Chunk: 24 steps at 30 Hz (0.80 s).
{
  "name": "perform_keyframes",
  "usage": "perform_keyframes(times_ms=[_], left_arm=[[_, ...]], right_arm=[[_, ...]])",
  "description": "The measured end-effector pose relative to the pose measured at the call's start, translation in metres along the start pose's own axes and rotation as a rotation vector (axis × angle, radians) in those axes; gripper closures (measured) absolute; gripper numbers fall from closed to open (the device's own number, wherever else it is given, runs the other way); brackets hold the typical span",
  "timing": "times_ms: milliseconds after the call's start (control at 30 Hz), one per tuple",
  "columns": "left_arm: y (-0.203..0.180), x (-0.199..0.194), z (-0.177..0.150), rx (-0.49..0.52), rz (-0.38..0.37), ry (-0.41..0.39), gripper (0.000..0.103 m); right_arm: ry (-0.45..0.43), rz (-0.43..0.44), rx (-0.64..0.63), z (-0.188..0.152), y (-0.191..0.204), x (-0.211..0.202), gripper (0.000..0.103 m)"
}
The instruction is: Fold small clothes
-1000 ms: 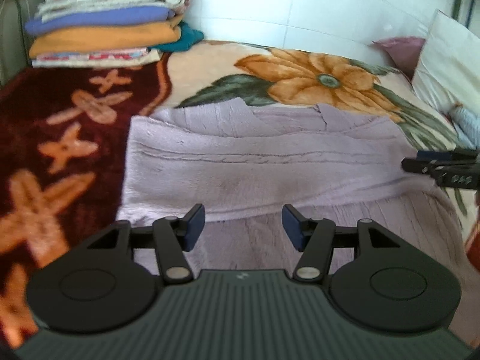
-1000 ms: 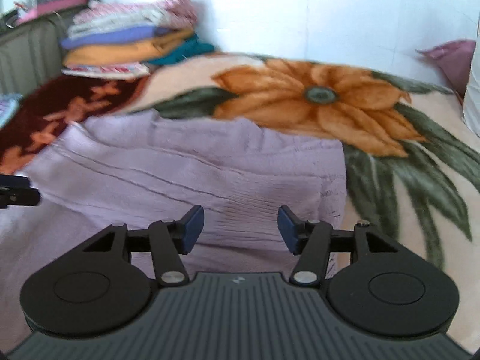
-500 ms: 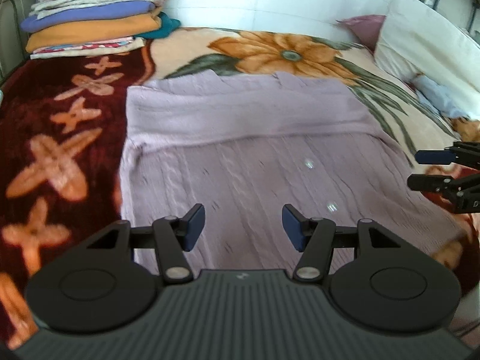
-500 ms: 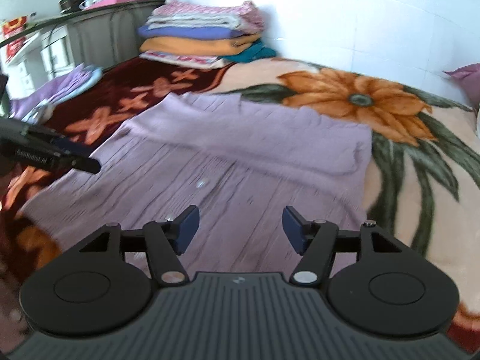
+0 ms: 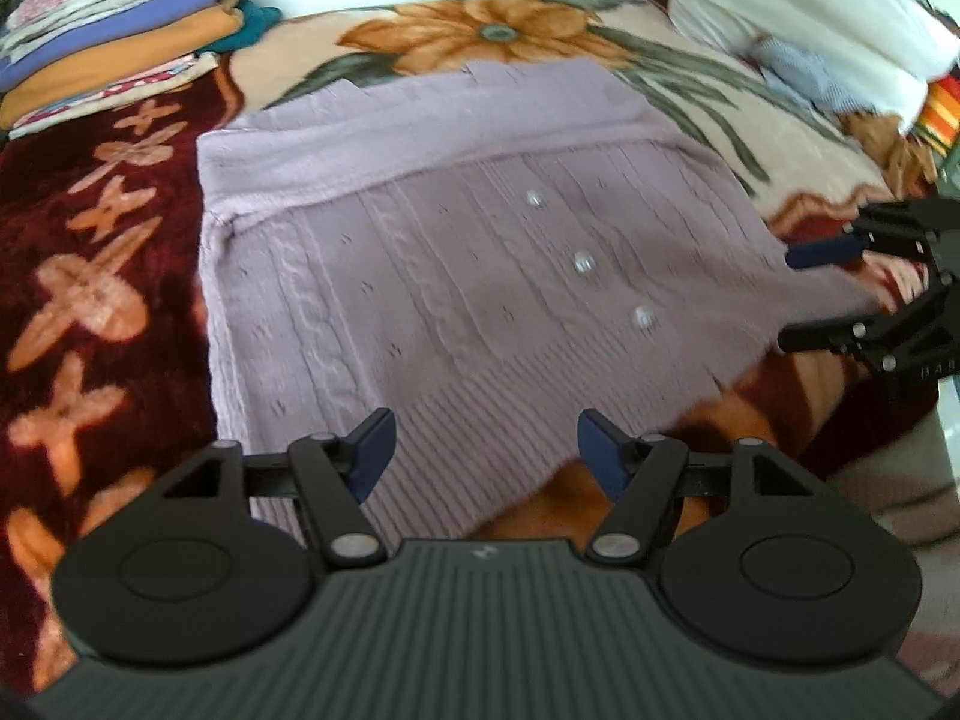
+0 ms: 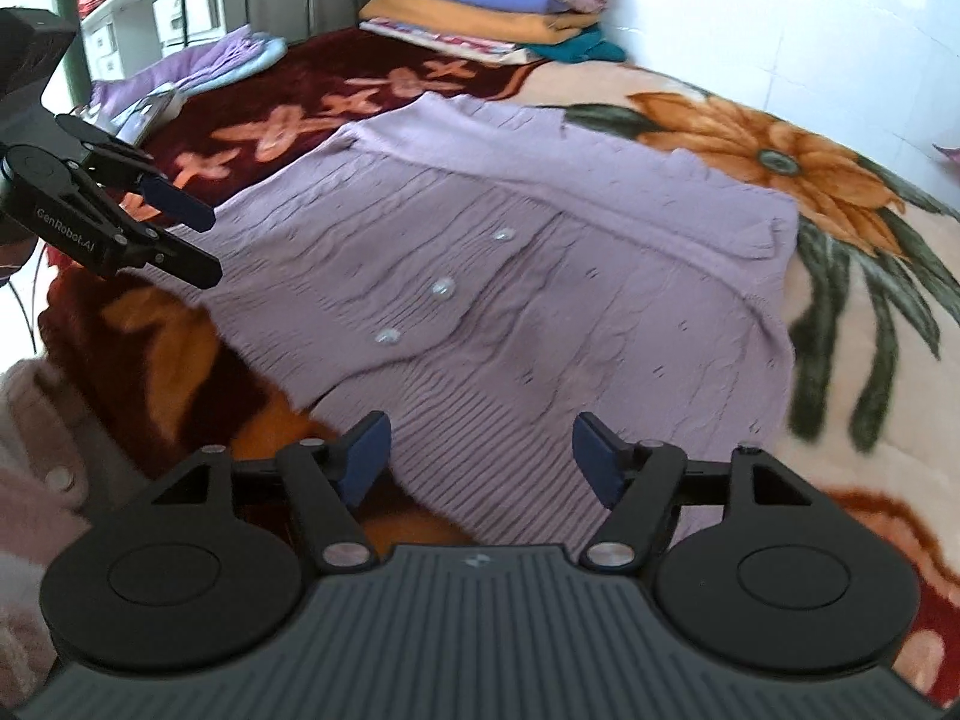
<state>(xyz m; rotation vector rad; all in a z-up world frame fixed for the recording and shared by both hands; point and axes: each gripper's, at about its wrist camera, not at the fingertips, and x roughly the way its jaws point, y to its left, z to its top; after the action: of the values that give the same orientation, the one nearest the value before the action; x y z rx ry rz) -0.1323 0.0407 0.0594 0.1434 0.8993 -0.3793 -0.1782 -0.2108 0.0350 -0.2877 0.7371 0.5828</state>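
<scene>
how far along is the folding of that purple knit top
Done: the lilac cardigan lies flat on the blanket, its top part already folded across it. In hand: nothing; the left gripper and right gripper hover at the hem, jaws opening, empty. Left: folding the body up and adding it to the folded stack.

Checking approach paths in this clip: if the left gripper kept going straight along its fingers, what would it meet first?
Most likely the ribbed hem of the lilac cardigan, which lies right ahead of the left gripper. Its jaws are opening with nothing between them. Depth is uncertain; the blanket lies underneath.
</scene>
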Motion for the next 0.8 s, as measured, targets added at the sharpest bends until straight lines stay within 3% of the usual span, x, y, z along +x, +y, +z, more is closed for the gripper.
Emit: perform_keyframes(times_ms=[133,267,533,800], left_arm=[[-0.009,0.001,-0.008,0.082,0.006,0.030,0.034],[-0.018,0.011,-0.015,0.162,0.094,0.052,0.031],[-0.003,0.026,-0.007,0.089,0.153,0.016,0.029],[-0.006,0.034,-0.008,0.078,0.178,-0.025,0.029]], right_arm=[[0.026,0.012,-0.013,-0.004,0.002,0.001,0.029],[0.071,0.003,-0.060,-0.010,0.008,0.006,0.029],[0.066,-0.085,-0.031,-0.004,0.002,0.025,0.027],[0.031,-0.161,-0.067,0.000,0.013,0.043,0.027]])
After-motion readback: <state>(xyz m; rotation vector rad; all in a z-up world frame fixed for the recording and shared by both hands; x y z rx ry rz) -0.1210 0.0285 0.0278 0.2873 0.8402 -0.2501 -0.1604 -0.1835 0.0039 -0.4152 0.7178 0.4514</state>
